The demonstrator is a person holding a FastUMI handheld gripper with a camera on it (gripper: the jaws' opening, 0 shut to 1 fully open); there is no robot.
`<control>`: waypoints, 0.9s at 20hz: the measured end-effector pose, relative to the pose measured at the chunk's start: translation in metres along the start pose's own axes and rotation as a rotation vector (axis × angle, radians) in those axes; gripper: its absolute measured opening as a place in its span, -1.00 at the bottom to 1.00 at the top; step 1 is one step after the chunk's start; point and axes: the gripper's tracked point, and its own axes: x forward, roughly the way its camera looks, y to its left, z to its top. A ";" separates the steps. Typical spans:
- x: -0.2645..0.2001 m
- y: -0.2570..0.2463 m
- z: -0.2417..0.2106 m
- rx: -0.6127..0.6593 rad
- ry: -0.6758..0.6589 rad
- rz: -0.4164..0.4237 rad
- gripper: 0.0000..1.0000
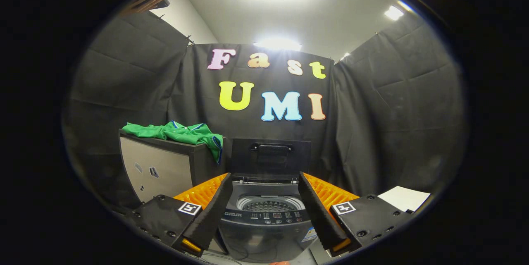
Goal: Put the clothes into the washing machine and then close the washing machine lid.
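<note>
Black cloth walls close off the booth under bright ceiling lights. My tongs [264,211] are spread wide and grip nothing. Between the fingers, just ahead, stands the dark grey top-loading washing machine [264,219], its black lid [270,157] raised upright. Beside it, a crumpled green garment with blue trim [182,132] lies on a dark cabinet [165,165], one end hanging over its edge.

One washing machine [266,219] sits between the fingers, its one lid [270,158] raised upright. One green garment [182,132] lies far left on one grey cabinet [159,165] — one gripper [265,182], two fingers spread wide — one white sheet [405,198] near right.
</note>
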 end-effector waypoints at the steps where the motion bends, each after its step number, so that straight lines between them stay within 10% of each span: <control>1: 0.001 0.000 0.000 -0.001 0.000 0.000 0.98; 18: 0.005 0.009 -0.002 -0.025 0.046 0.042 0.98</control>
